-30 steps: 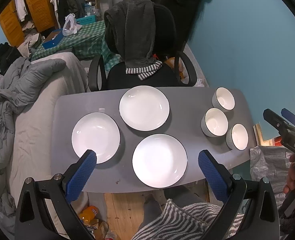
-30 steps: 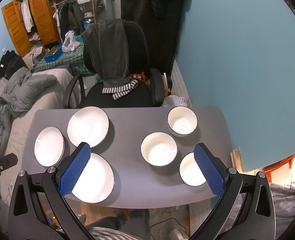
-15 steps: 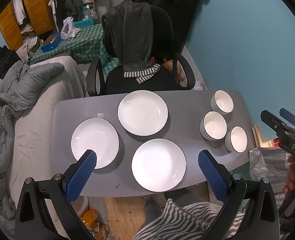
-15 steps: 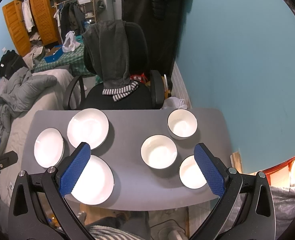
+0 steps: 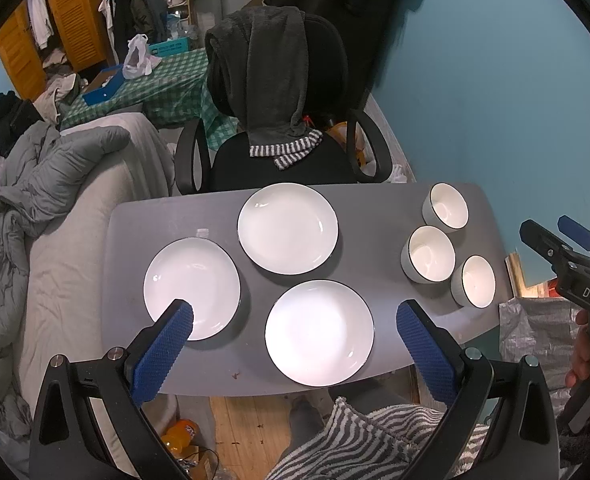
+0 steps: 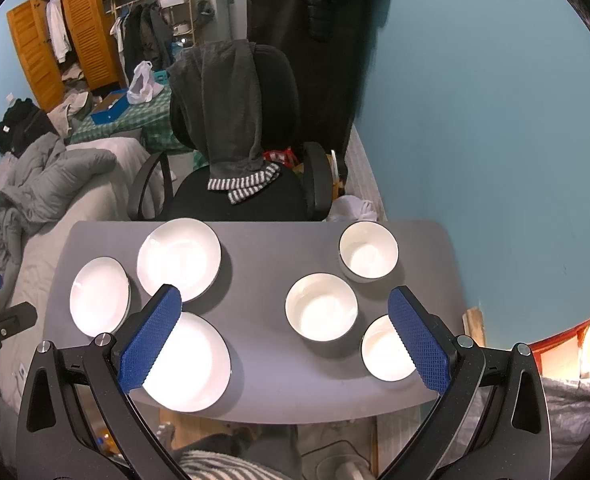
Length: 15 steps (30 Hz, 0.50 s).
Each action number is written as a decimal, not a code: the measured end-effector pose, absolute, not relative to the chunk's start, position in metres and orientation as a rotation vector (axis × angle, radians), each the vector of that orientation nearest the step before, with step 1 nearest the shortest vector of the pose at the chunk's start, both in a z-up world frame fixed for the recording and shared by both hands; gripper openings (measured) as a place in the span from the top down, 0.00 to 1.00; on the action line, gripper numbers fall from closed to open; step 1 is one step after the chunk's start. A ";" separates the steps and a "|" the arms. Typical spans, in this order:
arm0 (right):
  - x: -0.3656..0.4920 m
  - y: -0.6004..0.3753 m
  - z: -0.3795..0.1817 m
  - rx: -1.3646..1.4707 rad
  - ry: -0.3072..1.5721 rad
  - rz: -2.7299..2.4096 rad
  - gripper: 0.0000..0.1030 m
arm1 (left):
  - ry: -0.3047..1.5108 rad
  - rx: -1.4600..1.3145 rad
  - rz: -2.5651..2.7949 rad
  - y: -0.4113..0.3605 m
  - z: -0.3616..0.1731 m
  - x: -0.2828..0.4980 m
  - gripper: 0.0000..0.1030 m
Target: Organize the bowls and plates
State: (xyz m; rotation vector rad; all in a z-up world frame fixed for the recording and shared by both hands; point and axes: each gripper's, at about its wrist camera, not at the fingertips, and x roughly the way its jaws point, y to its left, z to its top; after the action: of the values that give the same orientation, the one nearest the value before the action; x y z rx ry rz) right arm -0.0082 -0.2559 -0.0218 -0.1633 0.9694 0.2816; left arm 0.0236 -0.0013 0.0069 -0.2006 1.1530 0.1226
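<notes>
White black-rimmed ceramic plates [image 5: 288, 228] sit spread toward the grey table's [image 5: 375, 216] left edge, white bowls [image 6: 321, 306] clustered right, unstacked, so I hold left gripper [image 5: 295, 320] and right gripper [image 6: 285, 320] wide open, empty, above.

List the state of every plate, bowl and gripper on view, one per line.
Far plate: empty, flat on the table, unstacked.
Left plate: empty, unstacked.
Near plate: empty, unstacked.
Far bowl: upright, empty.
Middle bowl: upright, empty.
Near bowl: upright, empty.
Left gripper: open, holding nothing.
Right gripper: open, holding nothing.
</notes>
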 end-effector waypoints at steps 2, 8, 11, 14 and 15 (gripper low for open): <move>-0.008 -0.256 -0.022 -0.164 0.969 0.282 0.01 | 1.152 -0.200 0.123 -0.001 0.007 0.023 0.00; -0.006 -0.253 -0.020 -0.166 0.970 0.285 0.01 | 1.152 -0.201 0.122 -0.001 0.007 0.023 0.00; -0.005 -0.251 -0.022 -0.166 0.975 0.290 0.01 | 1.154 -0.205 0.124 0.000 0.006 0.023 0.00; -0.004 -0.246 -0.028 -0.163 0.991 0.304 0.01 | 1.158 -0.216 0.128 0.004 0.004 0.023 0.00; -0.004 -0.244 -0.029 -0.162 0.995 0.308 0.01 | 1.156 -0.220 0.131 0.007 0.003 0.022 0.00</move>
State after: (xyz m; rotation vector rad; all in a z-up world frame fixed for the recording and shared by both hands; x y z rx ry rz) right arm -0.0037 -0.2443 -0.0291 -0.1617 0.9950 0.3084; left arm 0.0219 0.0072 0.0026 -0.2202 1.1562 0.1312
